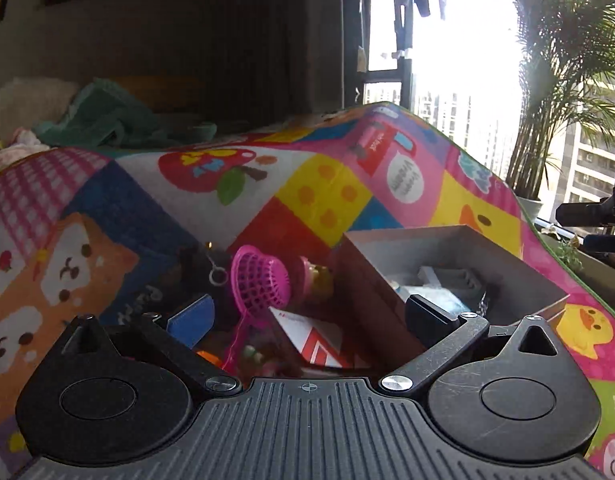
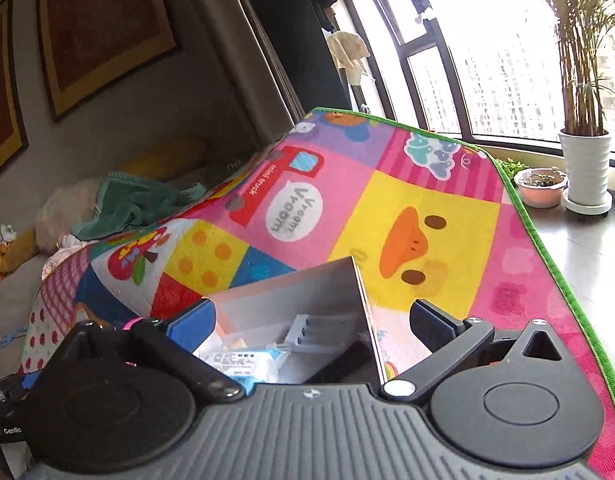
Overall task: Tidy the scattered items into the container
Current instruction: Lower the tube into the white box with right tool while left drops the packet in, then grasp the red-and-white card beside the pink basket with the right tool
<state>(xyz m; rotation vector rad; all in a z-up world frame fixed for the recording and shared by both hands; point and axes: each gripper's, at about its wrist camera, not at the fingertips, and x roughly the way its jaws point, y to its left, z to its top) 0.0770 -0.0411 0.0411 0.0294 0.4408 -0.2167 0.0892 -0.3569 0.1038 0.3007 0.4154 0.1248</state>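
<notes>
Left wrist: pink mesh scoop (image 1: 259, 282) beside open grey box (image 1: 459, 258)

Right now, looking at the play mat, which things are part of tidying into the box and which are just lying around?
Part of the job:
- cardboard box, already holding a few items
- pink net scoop
- red and white card
- small gold and pink toy

Just lying about:
- green blanket
- potted palm
- small pink planter
- play mat itself

Home living room, play mat (image 2: 427, 208), houseplant (image 2: 585, 120)
</notes>
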